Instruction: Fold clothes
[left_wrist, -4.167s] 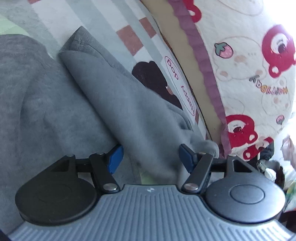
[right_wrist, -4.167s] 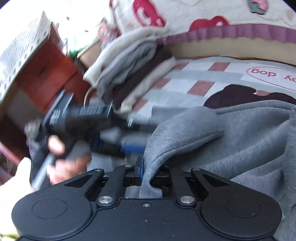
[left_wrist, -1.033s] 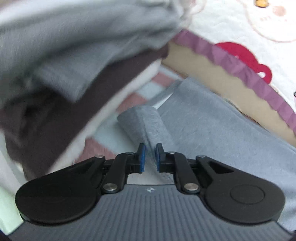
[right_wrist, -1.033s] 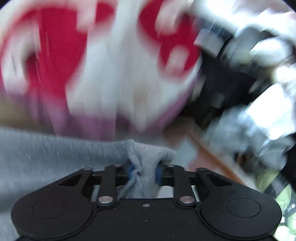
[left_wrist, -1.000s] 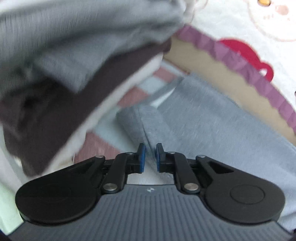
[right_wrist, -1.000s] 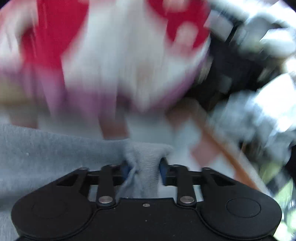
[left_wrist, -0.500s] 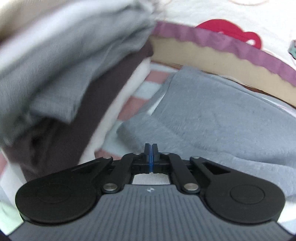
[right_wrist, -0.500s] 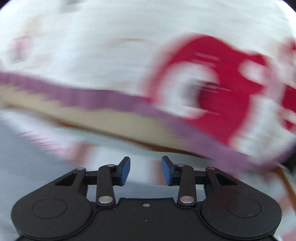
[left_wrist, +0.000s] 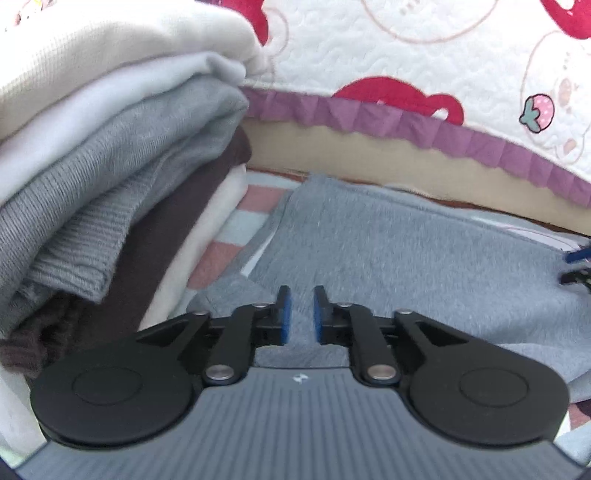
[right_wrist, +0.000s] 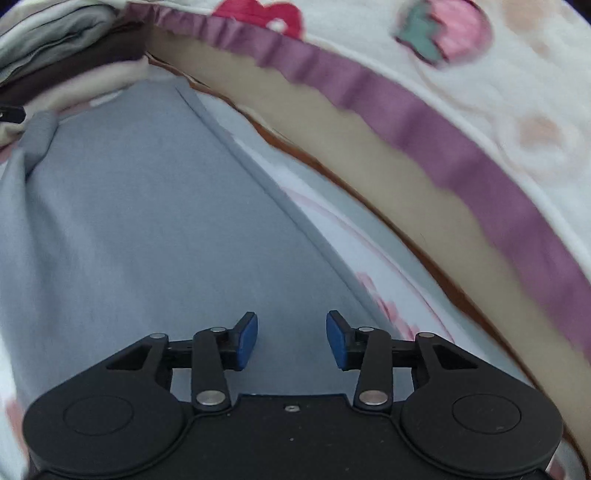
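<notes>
On my left sits a stack of folded clothes (left_wrist: 110, 155), cream and white on top, ribbed grey under that, then dark brown and a pale layer at the bottom; it rises high over the left edge of the bed and crowds that side of the left wrist view; just beside its foot lies the grey sweatshirt (left_wrist: 406, 258), spread flat on the striped sheet (left_wrist: 255, 199), with one corner folded back near the stack. My left gripper (left_wrist: 299, 317) hovers low over that folded corner; its blue pads (left_wrist: 283, 317) stand a narrow gap apart and are opening, with only the cloth below showing between them and nothing pinched. Further right, at the edge of the same view, I can see a blue-tipped bit of the other tool over the far end of the sweatshirt.

In the right wrist view the sweatshirt (right_wrist: 140, 221) runs from the stack (right_wrist: 55, 48) at the upper left down toward me, its straight hem close to the far edge of the bed; my right gripper (right_wrist: 291, 339) is above it, jaws moderately wide and opening, empty. Along the back runs a tan mattress side (right_wrist: 369, 173), a purple frill (right_wrist: 424, 122) above it, and a quilted white cover (left_wrist: 443, 55) with red bears and a strawberry; the right view is somewhat blurred.
</notes>
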